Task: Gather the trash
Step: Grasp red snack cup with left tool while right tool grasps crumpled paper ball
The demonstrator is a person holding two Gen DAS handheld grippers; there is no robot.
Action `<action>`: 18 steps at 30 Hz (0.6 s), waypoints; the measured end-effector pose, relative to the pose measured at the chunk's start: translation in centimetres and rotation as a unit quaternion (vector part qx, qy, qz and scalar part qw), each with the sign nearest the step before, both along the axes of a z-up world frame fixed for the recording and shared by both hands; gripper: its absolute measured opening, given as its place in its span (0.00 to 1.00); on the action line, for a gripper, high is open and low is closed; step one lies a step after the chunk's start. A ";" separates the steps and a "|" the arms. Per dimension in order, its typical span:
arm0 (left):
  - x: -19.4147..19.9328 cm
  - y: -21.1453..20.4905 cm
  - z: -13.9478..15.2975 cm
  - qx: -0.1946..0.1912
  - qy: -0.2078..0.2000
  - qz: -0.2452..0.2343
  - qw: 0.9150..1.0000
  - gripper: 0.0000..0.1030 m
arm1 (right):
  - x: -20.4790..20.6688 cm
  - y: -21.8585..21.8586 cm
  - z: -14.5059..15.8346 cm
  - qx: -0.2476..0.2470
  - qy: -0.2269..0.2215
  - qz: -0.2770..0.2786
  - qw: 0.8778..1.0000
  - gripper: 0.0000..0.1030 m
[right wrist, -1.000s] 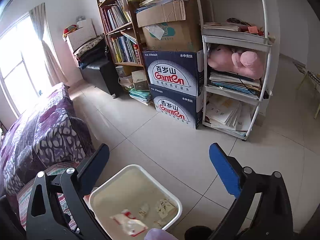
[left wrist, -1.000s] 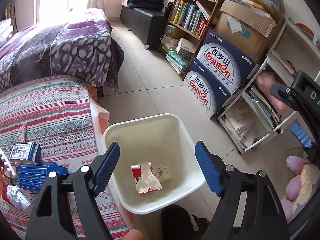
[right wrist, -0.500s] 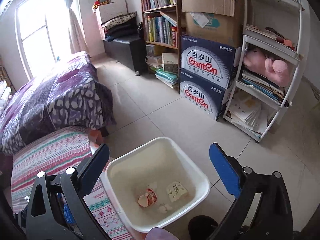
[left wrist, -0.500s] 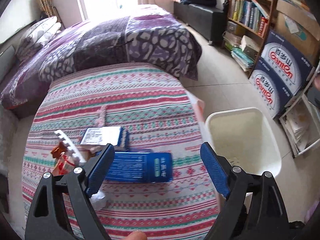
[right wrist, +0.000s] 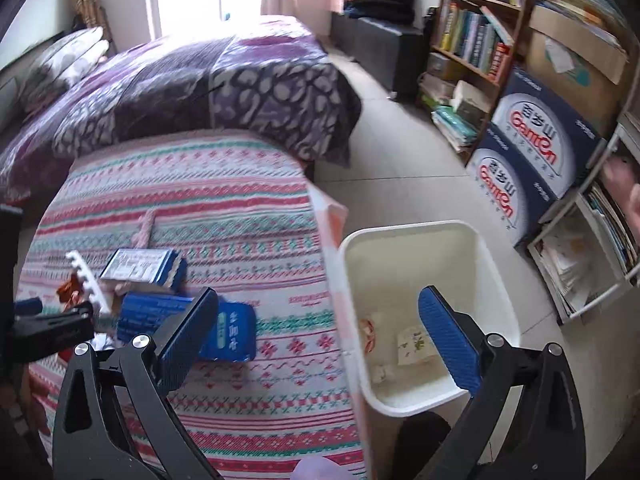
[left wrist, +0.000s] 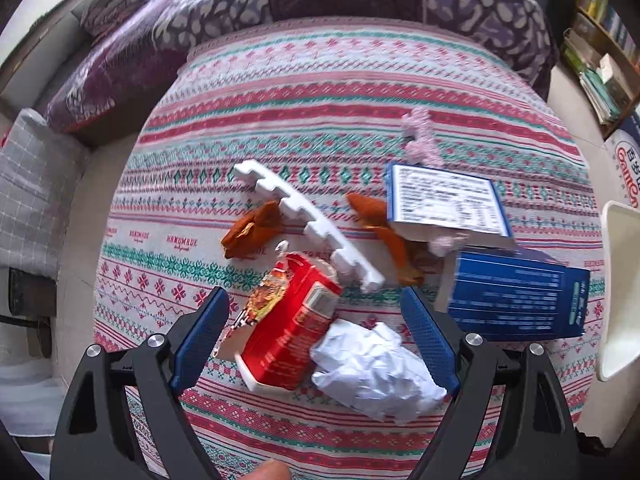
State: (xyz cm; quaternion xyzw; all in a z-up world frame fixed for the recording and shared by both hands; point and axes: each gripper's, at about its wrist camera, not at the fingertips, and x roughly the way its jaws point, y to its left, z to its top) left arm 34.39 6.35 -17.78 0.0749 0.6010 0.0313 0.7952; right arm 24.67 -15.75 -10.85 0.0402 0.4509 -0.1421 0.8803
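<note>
Two pieces of trash sit between the spread fingers of the left gripper [left wrist: 316, 344]: a torn red carton [left wrist: 292, 332] and a crumpled white paper [left wrist: 372, 368], touching each other on the patterned cloth [left wrist: 320, 92]. The jaws have just been opening and stand wide, pressing on neither piece. If they close from here, they may catch both at once and the loose paper could slip out on the way over, or the soft cloth could get pinched along with it. The carton's open, ragged end looks likely to crush rather than give a firm hold. Just beyond lie a white notched foam strip [left wrist: 308, 220], resting against the carton's far end, and orange scraps [left wrist: 252, 228]; lifting the carton could drag or flip the strip. To the right, a dark blue box [left wrist: 516, 300] and a white-labelled box [left wrist: 444, 200] lie near enough to be nudged. The right gripper [right wrist: 316, 340] hangs released and empty over the gap between the cloth's edge and the white bin [right wrist: 432, 236], which stands on the floor beside the cloth, already holding a few scraps. Anything dropped short would land on the floor tiles [right wrist: 400, 160].
</note>
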 end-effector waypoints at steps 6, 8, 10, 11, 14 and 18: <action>0.8 6.3 -3.4 -0.066 0.059 0.060 0.994 0.82 | 1.3 6.9 -2.4 0.014 0.039 0.129 0.991 0.93; 0.5 8.0 -4.0 -0.078 0.072 0.070 0.992 0.78 | 1.4 9.2 -3.3 0.020 0.052 0.171 0.984 0.93; 0.1 9.5 -4.6 -0.083 0.089 0.077 0.990 0.69 | 1.4 11.2 -4.1 0.026 0.065 0.208 0.976 0.93; -0.1 10.1 -4.9 -0.083 0.096 0.080 0.989 0.58 | 1.4 12.0 -4.4 0.031 0.070 0.223 0.972 0.93; -0.8 11.7 -4.5 -0.089 0.094 0.086 0.988 0.50 | 1.1 14.3 -5.3 0.040 0.079 0.260 0.962 0.93; -1.5 13.5 -2.8 -0.108 0.073 0.103 0.986 0.49 | 0.8 16.9 -6.3 0.030 0.086 0.296 0.951 0.93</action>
